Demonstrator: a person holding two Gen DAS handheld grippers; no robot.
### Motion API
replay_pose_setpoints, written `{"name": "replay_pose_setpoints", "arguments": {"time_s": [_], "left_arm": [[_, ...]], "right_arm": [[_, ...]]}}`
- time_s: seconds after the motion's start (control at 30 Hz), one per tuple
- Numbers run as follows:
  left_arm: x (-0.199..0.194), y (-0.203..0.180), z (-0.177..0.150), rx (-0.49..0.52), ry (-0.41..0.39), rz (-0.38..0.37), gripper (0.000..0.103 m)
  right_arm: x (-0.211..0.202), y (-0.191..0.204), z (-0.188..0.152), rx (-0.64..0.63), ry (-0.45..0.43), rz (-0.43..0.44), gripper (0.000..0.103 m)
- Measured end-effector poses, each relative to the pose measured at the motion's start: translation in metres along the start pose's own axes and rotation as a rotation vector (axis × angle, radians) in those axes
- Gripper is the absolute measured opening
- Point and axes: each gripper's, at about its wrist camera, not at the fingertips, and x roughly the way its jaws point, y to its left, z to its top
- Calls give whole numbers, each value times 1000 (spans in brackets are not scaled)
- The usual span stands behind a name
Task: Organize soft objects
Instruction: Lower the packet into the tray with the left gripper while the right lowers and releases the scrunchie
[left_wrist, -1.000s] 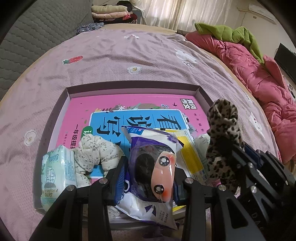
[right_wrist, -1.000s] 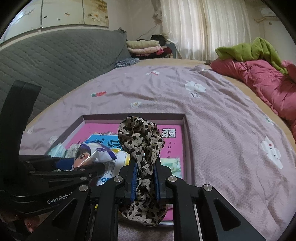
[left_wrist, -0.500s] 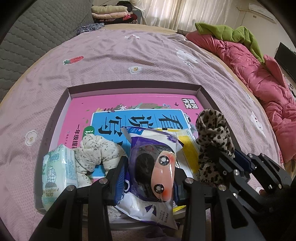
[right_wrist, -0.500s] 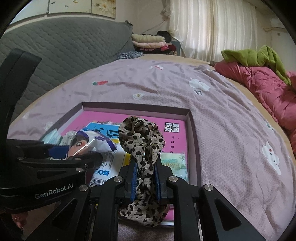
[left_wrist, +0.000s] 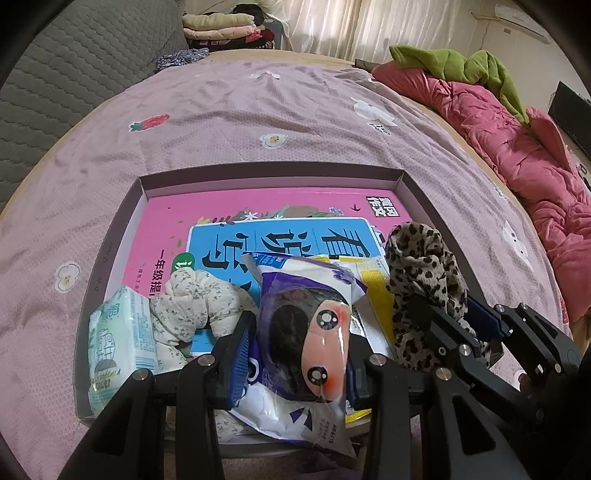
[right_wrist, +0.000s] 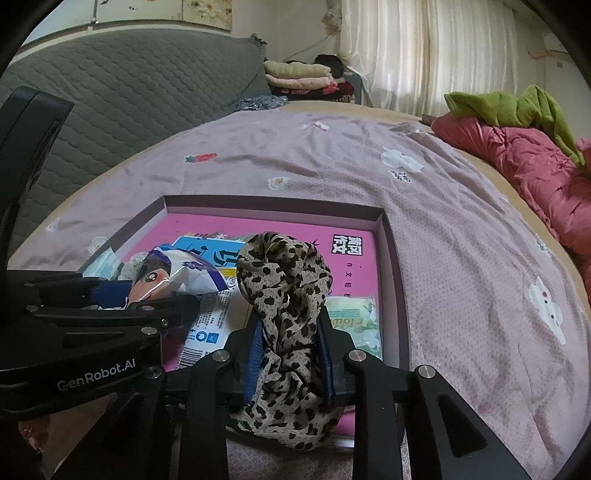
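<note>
At lower left of the left wrist view, inside the shallow box (left_wrist: 110, 236), a pale green tissue pack (left_wrist: 118, 343) stands against the near-left wall. Just right of it lies a floral cloth bundle (left_wrist: 199, 306), touching the pack. Both rest on a pink book (left_wrist: 207, 206) covering the box floor.

Centre bottom: left gripper (left_wrist: 295, 354) clenched on a plastic-wrapped plush toy (left_wrist: 314, 339), blue pads pressing the wrapper from both sides. Toy has a peach face with round eyes; white and purple wrapper hangs below the jaws, over the near edge of the box. A yellow and white packet (left_wrist: 373, 291) lies under and right of it.

Right of centre: leopard-print scarf (left_wrist: 424, 273) stands bunched between the jaws of the right gripper (left_wrist: 456, 317), over the right part of the box.

Right wrist view, left edge: left gripper body with toy wrapper. Centre bottom: right gripper (right_wrist: 290, 354), jaws have just been opening; the scarf (right_wrist: 284, 280) sits between them, cloth still filling the gap and touching both blue pads, lower end bulging below the jaws. To its right a green wipes pack (right_wrist: 351, 317) lies in the box's near-right corner. Box sits on a mauve bedsheet (right_wrist: 461, 229); pink quilt (right_wrist: 524, 166) at upper right.
</note>
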Motion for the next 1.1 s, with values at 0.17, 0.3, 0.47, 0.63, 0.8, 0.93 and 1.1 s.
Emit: {"name": "replay_pose_setpoints", "arguments": {"time_s": [0.17, 0.3, 0.47, 0.63, 0.8, 0.93, 1.1], "left_arm": [[1, 2, 0, -5, 0, 3, 41], [2, 4, 0, -11, 2, 3, 41], [3, 3, 0, -5, 4, 6, 41], [5, 0, -1, 0, 11, 15, 41], [7, -3, -2, 7, 18, 16, 41], [8, -4, -1, 5, 26, 13, 41], [9, -5, 0, 3, 30, 9, 41]], "right_arm": [[-2, 2, 2, -13, -6, -6, 31], [-5, -2, 2, 13, -10, 2, 43], [-15, -12, 7, 61, -49, 23, 49], [-20, -16, 9, 73, -63, 7, 51], [-20, -20, 8, 89, -59, 0, 51], [-20, -22, 8, 102, -56, 7, 51], [-20, -25, 7, 117, -57, 5, 52]]}}
